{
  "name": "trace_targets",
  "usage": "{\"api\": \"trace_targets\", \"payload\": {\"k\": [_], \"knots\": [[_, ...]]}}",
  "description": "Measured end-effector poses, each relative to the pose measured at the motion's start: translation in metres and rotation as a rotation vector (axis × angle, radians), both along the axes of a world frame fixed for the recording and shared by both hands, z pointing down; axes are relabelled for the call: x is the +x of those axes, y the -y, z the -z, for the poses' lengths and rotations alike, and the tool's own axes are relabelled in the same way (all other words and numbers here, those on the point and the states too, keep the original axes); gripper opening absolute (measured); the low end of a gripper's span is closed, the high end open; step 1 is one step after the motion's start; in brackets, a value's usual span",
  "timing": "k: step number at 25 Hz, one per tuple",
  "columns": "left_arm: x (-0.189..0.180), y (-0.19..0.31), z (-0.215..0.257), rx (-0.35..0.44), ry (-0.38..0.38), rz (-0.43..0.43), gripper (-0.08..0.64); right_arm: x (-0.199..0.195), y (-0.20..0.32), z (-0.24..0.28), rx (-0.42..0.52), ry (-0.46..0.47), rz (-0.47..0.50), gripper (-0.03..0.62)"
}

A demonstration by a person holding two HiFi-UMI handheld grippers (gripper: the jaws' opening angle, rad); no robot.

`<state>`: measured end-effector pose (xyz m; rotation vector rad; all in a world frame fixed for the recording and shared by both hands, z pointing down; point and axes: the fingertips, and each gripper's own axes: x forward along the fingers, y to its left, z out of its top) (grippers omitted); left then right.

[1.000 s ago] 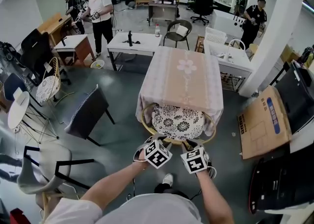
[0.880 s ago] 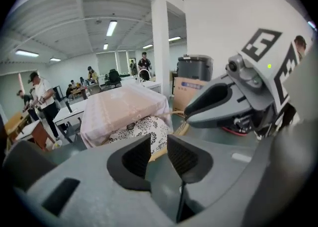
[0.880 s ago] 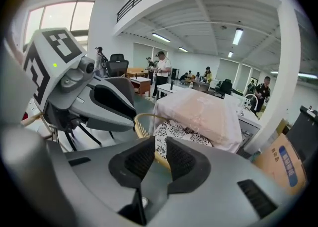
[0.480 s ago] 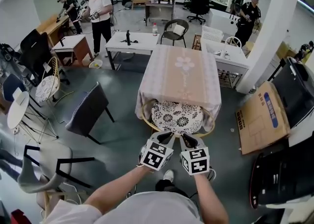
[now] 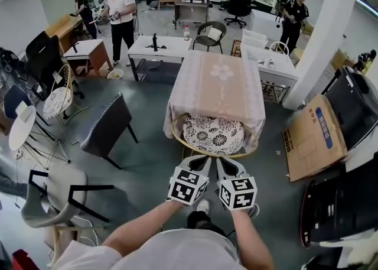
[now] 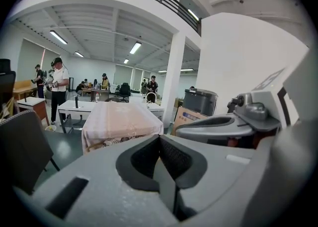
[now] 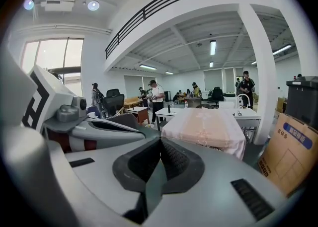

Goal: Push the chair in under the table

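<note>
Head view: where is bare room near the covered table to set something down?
The covered table is bare on top. Open floor lies between it and the dark chair, and toward the cardboard box. Chairs crowd the far left.

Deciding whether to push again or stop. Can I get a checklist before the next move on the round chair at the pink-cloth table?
1. The left gripper is shut and empty: ok.
2. The right gripper is shut and empty: ok.
3. Both are clear of the round chair: ok.
4. Chair is centred on the table: ok.
5. Chair is fully under: cannot tell; the floral cushion and the chair's rim show below the tablecloth hem.
</note>
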<state>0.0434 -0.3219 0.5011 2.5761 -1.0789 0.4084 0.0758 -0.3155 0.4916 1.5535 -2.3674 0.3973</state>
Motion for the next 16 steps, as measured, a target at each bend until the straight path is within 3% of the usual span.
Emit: {"api": "trace_targets", "payload": {"k": [16], "knots": [[0.001,-0.029,0.005,0.009,-0.004,-0.001,0.006,0.0,-0.03,0.004,0.014,0.011,-0.004,0.003]]}}
